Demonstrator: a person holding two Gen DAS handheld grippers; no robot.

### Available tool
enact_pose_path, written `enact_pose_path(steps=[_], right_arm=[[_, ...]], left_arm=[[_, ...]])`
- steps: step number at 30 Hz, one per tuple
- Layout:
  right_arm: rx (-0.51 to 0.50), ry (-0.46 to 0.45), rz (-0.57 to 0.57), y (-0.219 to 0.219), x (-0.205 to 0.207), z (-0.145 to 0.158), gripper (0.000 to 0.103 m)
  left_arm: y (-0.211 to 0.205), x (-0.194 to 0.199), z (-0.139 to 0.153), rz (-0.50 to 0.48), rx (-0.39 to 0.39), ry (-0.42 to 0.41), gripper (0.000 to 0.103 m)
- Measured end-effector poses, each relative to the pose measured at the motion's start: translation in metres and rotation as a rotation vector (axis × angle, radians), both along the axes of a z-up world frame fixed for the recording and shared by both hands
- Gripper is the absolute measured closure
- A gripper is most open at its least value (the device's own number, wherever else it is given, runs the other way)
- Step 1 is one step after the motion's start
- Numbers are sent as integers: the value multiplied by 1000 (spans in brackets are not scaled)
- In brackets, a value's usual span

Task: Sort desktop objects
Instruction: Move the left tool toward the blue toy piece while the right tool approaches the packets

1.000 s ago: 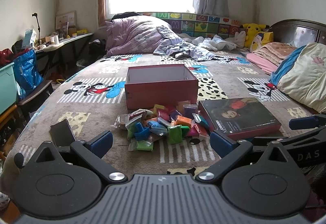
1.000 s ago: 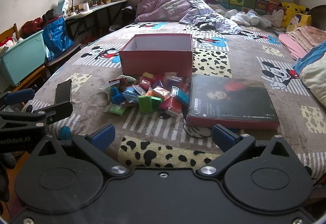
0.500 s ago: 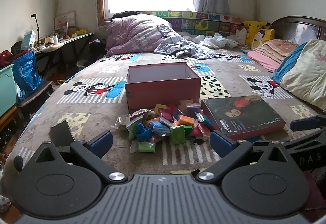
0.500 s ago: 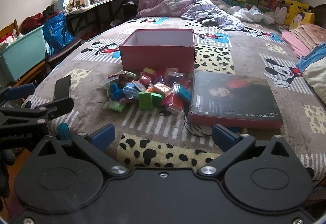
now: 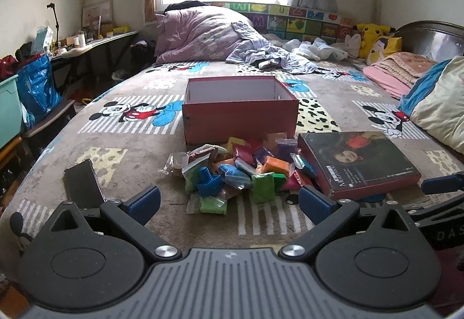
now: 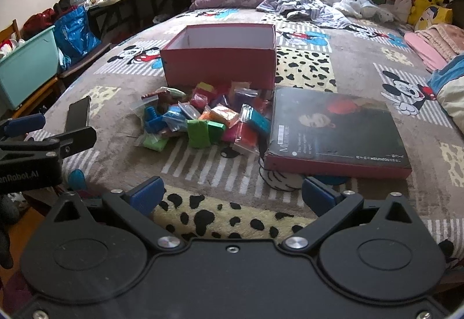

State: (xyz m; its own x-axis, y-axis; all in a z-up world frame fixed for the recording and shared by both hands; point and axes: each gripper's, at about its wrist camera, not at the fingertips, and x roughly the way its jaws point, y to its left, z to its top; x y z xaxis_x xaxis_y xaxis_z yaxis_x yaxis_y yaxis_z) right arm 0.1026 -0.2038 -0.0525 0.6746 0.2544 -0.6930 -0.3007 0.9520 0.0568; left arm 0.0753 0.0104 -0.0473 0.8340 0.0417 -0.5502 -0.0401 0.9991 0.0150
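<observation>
An open red box (image 5: pixel 240 108) (image 6: pixel 219 55) stands on the bed. In front of it lies a pile of small coloured clay packets (image 5: pixel 240 171) (image 6: pixel 203 121). A dark book (image 5: pixel 359 162) (image 6: pixel 333 130) lies to the right of the pile, and a black phone (image 5: pixel 82 181) (image 6: pixel 76 113) to the left. My left gripper (image 5: pixel 229 201) is open and empty, short of the pile. My right gripper (image 6: pixel 230 197) is open and empty, short of the book's near edge. Each gripper shows at the edge of the other's view.
The bed's blanket (image 5: pixel 130 145) has cartoon mouse prints. A purple quilt (image 5: pixel 203 37), clothes and plush toys (image 5: pixel 374 37) lie at the far end, pillows (image 5: pixel 440 104) at the right. A teal bin (image 6: pixel 26 69), a blue bag (image 6: pixel 75 32) and a cluttered desk stand left of the bed.
Both grippers have moved slightly forward toward the pile and the book; the objects look a bit nearer. Nothing on the bed has moved, and both grippers stay open.
</observation>
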Motion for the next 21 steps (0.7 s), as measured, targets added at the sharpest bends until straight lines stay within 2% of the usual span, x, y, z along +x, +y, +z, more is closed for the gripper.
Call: enact_pose_path(steps=[6,12,17,21], right_arm=[[-7,26,6,2,16,-11,1],[29,41,43,2,32,-23,1],[33,46,50,4,46,-33,1],[36,45,52,5,58,-41,1]], left_arm=[[7,17,-12,2,-6,8,1],[12,35,-29,-15,37,21,1],[23,52,-40,-8,-25,56,1],[28,65,-51,21,-22,73,1]])
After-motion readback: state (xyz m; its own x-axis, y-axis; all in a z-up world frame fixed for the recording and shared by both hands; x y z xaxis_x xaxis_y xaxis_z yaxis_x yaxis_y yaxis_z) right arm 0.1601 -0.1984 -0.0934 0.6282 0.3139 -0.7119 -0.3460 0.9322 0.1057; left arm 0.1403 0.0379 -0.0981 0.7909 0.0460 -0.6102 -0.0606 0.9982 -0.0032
